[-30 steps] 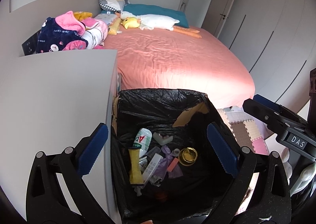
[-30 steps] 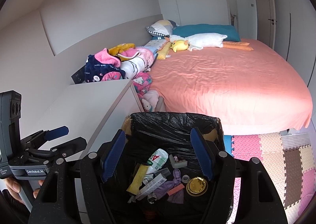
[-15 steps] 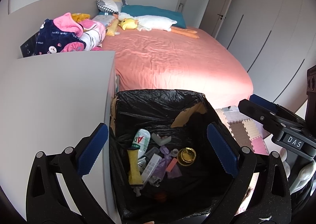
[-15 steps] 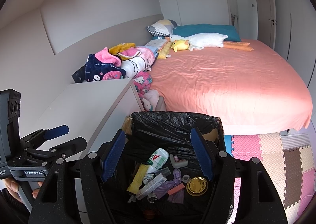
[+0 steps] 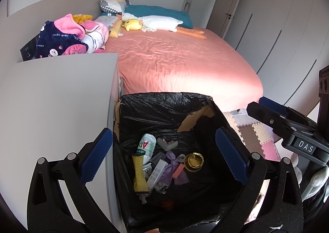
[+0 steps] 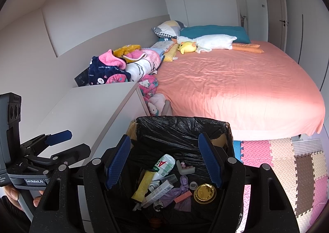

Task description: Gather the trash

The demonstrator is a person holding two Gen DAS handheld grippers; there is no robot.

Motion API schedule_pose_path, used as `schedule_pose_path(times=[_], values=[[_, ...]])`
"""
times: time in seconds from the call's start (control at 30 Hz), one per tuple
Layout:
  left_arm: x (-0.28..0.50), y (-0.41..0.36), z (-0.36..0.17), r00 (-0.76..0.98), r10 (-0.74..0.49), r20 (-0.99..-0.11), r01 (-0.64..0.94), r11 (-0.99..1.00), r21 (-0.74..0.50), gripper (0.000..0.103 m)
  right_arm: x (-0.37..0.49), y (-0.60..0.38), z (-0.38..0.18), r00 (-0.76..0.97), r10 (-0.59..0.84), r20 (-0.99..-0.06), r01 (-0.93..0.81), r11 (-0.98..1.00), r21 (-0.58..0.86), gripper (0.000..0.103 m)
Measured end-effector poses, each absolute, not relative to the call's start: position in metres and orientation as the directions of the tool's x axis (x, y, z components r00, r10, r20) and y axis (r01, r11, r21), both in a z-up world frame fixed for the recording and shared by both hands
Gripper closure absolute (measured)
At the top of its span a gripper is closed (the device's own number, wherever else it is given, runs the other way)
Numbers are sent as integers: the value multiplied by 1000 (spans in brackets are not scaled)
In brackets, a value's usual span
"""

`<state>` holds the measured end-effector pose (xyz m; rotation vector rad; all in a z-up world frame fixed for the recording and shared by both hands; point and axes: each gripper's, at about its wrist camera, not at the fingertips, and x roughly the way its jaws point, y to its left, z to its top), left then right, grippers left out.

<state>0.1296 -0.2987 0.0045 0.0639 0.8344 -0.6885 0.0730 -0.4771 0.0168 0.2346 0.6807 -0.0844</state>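
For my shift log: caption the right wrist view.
Open right gripper above black-lined trash bin holding a gold round lid.

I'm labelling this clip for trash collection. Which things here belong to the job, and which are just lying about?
Job: black-lined bin; inside it, bottle, yellow wrapper, gold lid; left gripper and right gripper, both open and empty.

Lying about: goose plush, blankets, foam mats.

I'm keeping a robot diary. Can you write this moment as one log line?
left gripper: open, empty | right gripper: open, empty | both above bin | trash in bin: bottle, gold lid, yellow wrapper
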Motion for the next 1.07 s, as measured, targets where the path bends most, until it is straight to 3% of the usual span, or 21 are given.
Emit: schedule_pose_path(times=[1.07], values=[[126, -304, 2, 497, -499, -710, 587, 796, -149, 7, 70, -477, 12, 772, -2, -636, 155, 970, 185, 34]])
